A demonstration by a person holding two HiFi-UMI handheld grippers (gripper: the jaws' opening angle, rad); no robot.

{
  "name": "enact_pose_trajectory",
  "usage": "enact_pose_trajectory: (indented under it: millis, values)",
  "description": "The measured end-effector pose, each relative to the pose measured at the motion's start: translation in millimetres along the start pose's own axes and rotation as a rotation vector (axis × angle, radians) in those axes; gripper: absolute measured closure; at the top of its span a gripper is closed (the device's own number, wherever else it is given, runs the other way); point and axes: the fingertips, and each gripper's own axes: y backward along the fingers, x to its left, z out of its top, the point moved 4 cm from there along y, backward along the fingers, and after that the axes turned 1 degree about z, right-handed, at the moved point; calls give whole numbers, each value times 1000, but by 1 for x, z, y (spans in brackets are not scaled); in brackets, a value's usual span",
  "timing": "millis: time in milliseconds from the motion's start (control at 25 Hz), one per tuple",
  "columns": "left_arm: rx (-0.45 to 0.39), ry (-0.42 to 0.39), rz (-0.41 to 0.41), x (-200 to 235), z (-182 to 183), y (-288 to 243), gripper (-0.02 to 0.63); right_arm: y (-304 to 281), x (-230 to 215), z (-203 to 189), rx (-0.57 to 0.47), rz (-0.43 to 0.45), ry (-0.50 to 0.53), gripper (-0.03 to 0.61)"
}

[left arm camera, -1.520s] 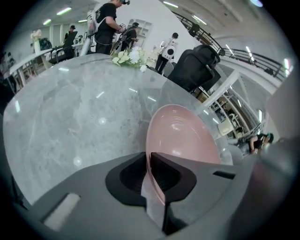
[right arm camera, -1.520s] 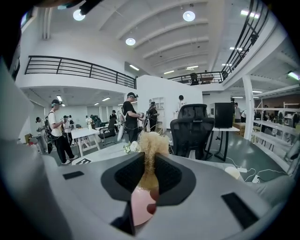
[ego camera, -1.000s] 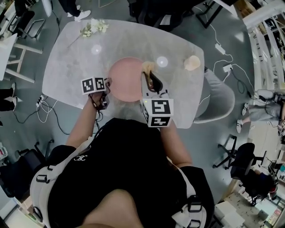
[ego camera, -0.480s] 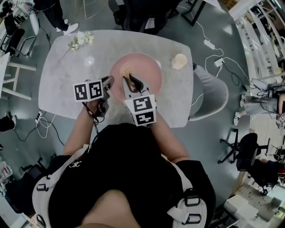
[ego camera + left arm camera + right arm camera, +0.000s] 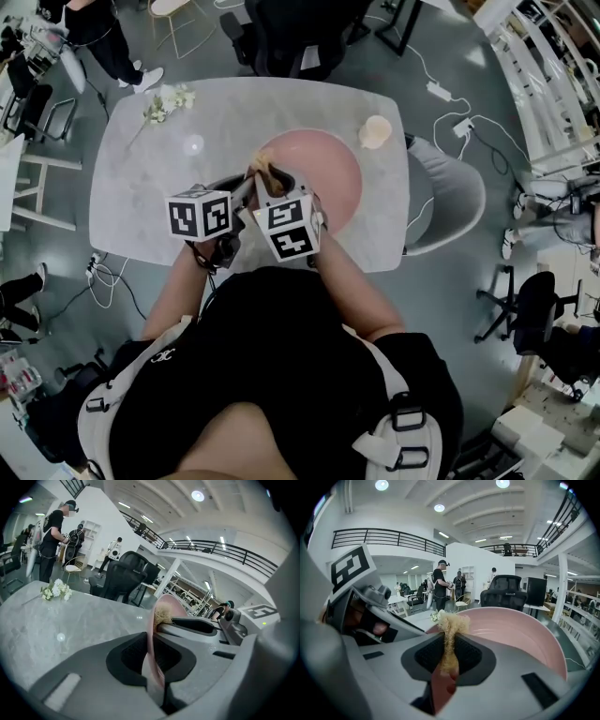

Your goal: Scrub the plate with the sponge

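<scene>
Scrubbing step, mid-plate.
My left claw pinches the plate rim, my right claw clamps the sponge; next, probably rubbing across it.

The plate looks smooth and faintly glossy. The sponge is coarse, dry fibre, frayed on top. The table has a polished, stone-like top that mirrors the lamps. On the right gripper, the shells are matt plastic and the pads finely textured.
</scene>
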Motion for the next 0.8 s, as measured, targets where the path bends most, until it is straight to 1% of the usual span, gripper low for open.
enact_pose_trajectory:
  millis: [120, 240, 440, 560, 680, 800]
  values:
    - [-5, -3, -14, -5, 3, 1, 584, -1, -6, 4, -27, -5, -10, 511]
    - [-7, -9, -30, -8, 5, 1, 584, -1, -15, 8, -58, -36, -25, 511]
    - [-23, -61, -37, -17, 14, 1, 580, 7, -29, 16, -50, -75, -45, 511]
    - [-28, -79, -45, -19, 16, 5, 572, 5, -39, 19, -45, -112, -50, 511]
    - [-48, -112, -48, -20, 19, 12, 562, 3, -49, 20, -48, -147, -59, 511]
    - [-81, -97, -73, -22, 25, 20, 555, 3, -63, 22, -65, -178, -61, 511]
